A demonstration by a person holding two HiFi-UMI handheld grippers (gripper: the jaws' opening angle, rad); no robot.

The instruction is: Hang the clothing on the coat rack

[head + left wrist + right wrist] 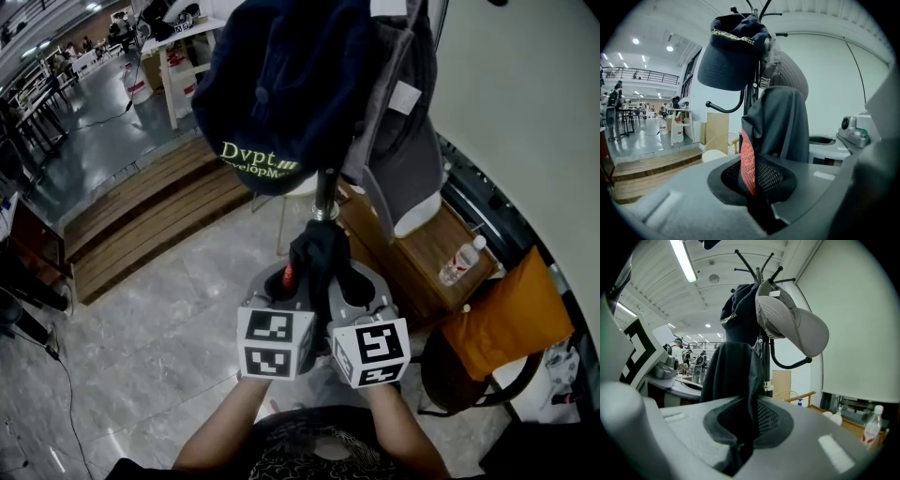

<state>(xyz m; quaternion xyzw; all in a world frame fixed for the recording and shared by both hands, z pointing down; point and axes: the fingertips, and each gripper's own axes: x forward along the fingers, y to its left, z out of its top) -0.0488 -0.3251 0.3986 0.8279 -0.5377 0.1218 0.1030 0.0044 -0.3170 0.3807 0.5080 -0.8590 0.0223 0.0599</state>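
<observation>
head view: my left tongs (284, 281) and right tongs (354, 283) sit side by side before the coat rack (326, 192), with the black garment (319, 248) bunched between them.
left gripper view: i see the left tongs clamped on the garment.
right gripper view: the right tongs pinch it too.

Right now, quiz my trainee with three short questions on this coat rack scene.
1. True or false: the left tool and the right tool are both shut on the dark garment.
2. Which cap bears yellow-green lettering? A: the navy cap. B: the grey cap.
3. How many caps can be seen hanging on the coat rack?
Key: 1 true; 2 A; 3 two.
</observation>
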